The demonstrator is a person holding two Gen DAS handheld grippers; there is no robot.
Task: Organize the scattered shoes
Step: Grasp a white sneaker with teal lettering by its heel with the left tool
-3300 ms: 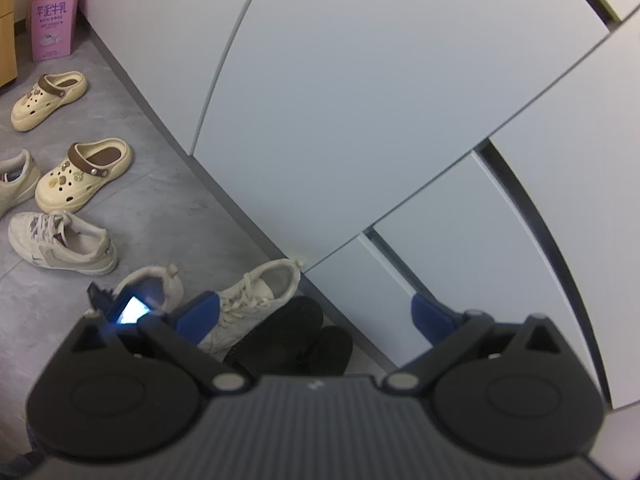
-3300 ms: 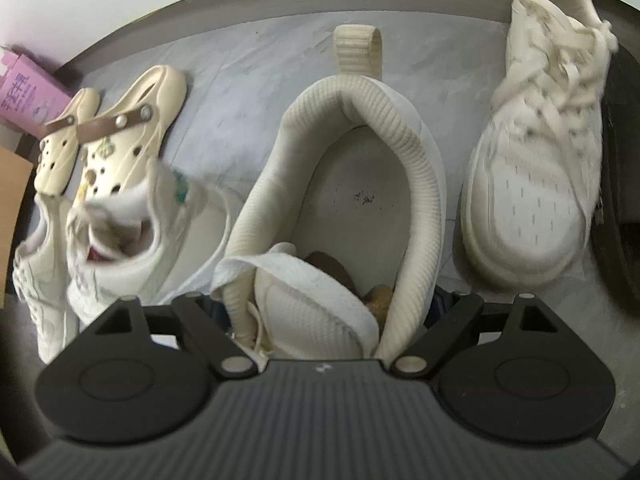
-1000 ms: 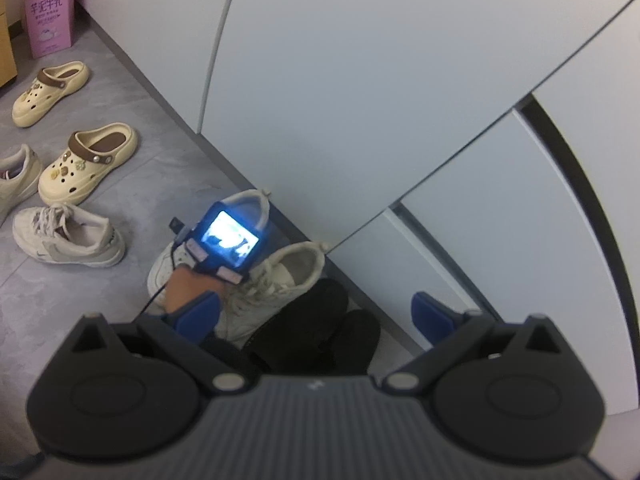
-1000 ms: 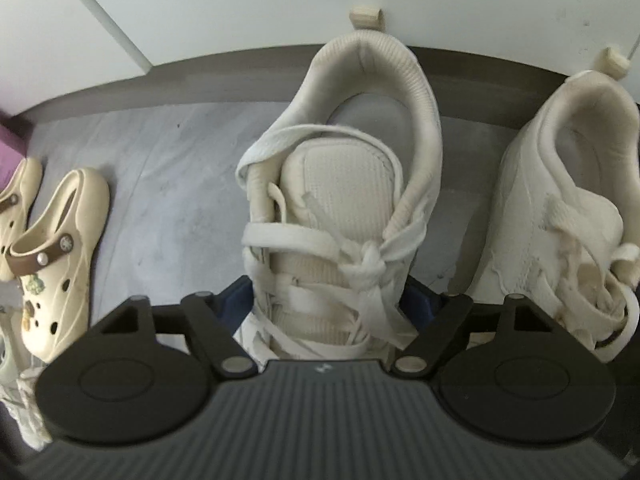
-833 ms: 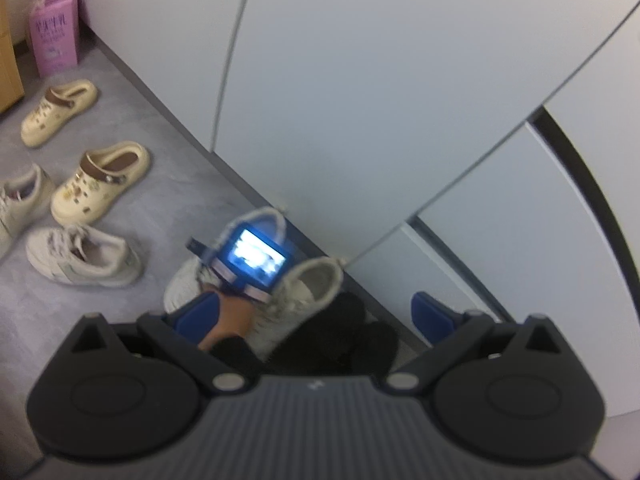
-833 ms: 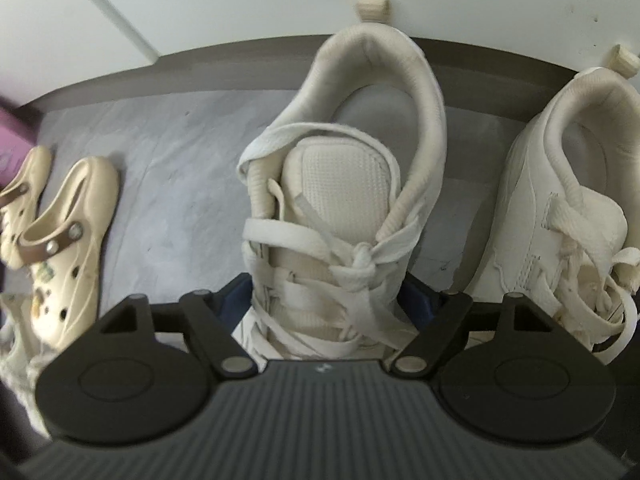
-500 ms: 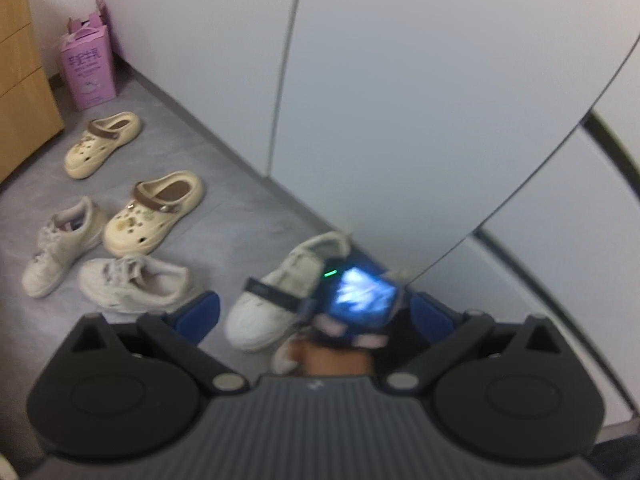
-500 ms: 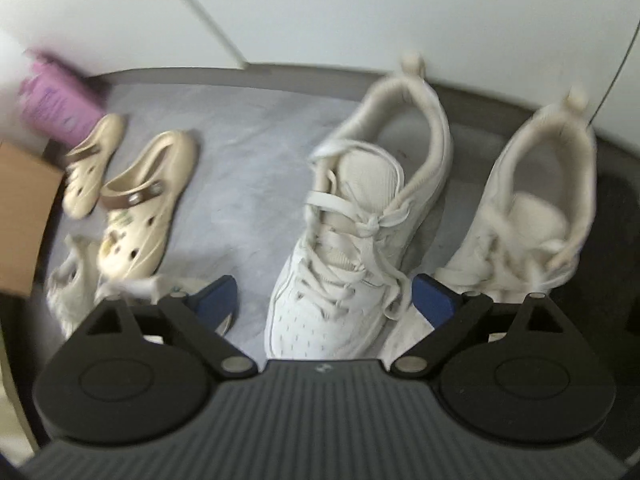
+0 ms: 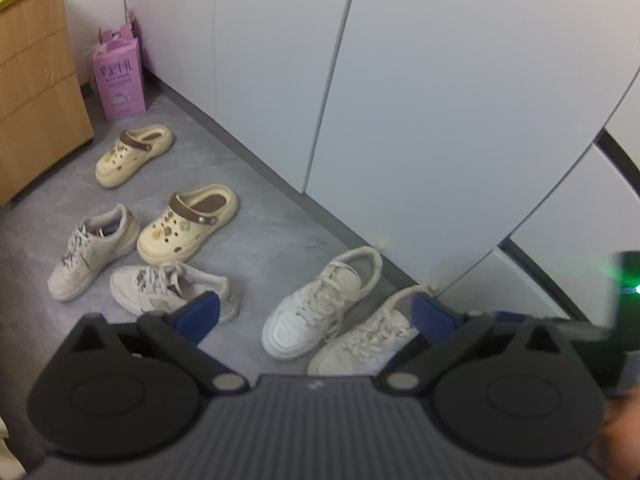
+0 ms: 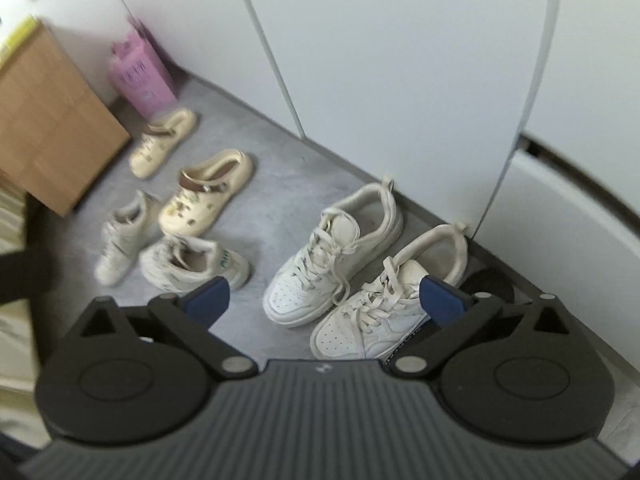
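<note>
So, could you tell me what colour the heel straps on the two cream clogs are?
Brown heel straps, clearest in the left wrist view.

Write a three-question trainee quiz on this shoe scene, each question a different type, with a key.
1. True or false: the right gripper is shut on a sneaker.
2. Multiple choice: the two cream sneakers nearest the white cabinet doors lie A) side by side, heels toward the doors; B) stacked; C) far apart.
3. Fill in: the two clogs with brown straps lie between the sneakers and the ____ carton.

Key
1. False; its jaws stand open and hold nothing, as do those of the left gripper.
2. A
3. pink
</note>
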